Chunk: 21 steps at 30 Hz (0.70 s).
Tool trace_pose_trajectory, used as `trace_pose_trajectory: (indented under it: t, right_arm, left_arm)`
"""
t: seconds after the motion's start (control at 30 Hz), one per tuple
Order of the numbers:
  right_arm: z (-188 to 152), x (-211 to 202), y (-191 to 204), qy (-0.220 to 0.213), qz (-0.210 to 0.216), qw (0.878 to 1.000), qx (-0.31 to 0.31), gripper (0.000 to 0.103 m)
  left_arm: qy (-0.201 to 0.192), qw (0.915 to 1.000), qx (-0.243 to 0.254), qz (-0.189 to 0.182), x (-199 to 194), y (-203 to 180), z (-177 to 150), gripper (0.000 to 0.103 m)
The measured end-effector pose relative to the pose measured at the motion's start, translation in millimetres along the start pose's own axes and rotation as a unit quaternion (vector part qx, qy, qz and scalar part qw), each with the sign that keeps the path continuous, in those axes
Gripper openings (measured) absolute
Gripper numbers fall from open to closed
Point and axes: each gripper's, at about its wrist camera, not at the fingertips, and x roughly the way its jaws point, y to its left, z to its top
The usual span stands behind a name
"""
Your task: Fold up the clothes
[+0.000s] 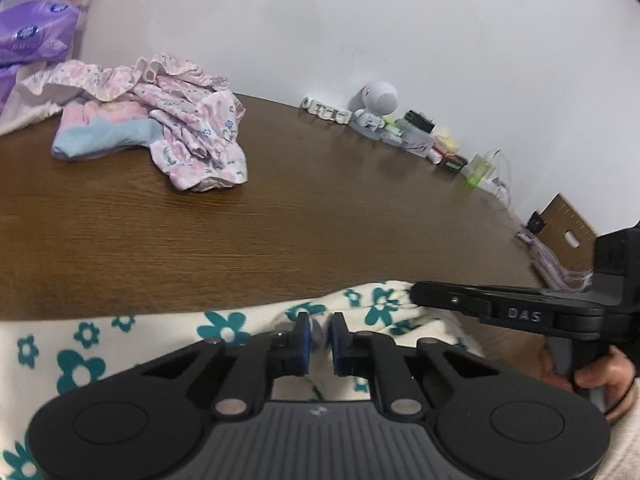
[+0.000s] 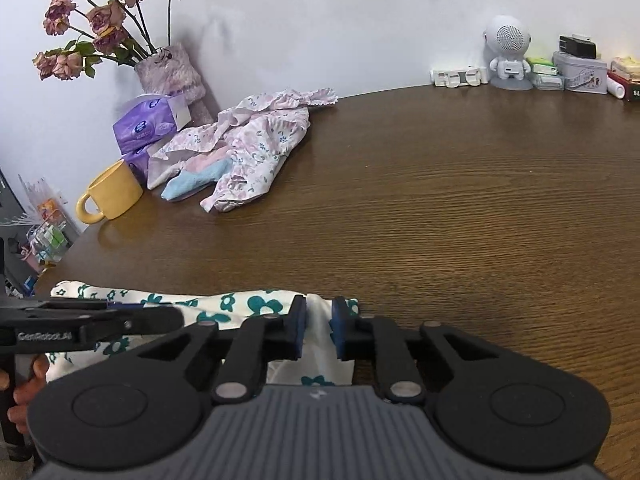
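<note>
A white garment with teal flowers (image 1: pixel 224 328) (image 2: pixel 256 304) lies bunched along the near edge of the brown wooden table (image 1: pixel 320 220) (image 2: pixel 440 220). My left gripper (image 1: pixel 320 336) sits over it, its blue pads nearly together with a fold of cloth between them. To its right, my right gripper (image 2: pixel 320 326) pinches a white fold of the same garment in the same way. Each wrist view shows the other gripper from the side: the right gripper (image 1: pixel 420 296) and the left gripper (image 2: pixel 176 318). A crumpled pile of pink floral and blue clothes (image 1: pixel 192 128) (image 2: pixel 256 144) lies at the far left.
A yellow mug (image 2: pixel 112 192), purple tissue packs (image 2: pixel 148 124) and a vase of dried roses (image 2: pixel 168 68) stand by the far-left wall. A white robot-shaped speaker (image 2: pixel 508 52) and small boxes (image 2: pixel 580 68) line the back right. A hand (image 1: pixel 600 380) holds the right gripper's handle.
</note>
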Motion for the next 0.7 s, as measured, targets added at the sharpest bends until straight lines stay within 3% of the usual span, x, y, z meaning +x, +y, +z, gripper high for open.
trace_pose_trajectory:
  t: [0.2,0.27,0.37,0.47,0.7]
  right_arm:
    - [-5,-6,3,-0.014,-0.003,1.0,-0.004,0.014]
    - [-5,-16,2,-0.029,0.005,1.0,0.006,0.015]
    - [-6,-32,0,-0.052,0.017,0.998,0.022,0.026]
    - [-13,-50,4,-0.064,0.023,0.998,0.015,0.031]
    - [-53,-88,25,-0.065,0.015,0.996,-0.05,0.031]
  left_arm:
    - [-0.015,0.9998,0.014,0.003,-5,-2,-5,0.013]
    - [-0.034,0.9991,0.023,0.007,-16,-5,-7,0.027]
    - [-0.074,0.9961,0.046,0.015,-38,-17,-12,0.04]
    - [-0.089,0.9932,0.075,-0.004,-55,-33,-22,0.041]
    - [-0.067,0.9827,0.166,-0.048,-70,-72,-61,0.042]
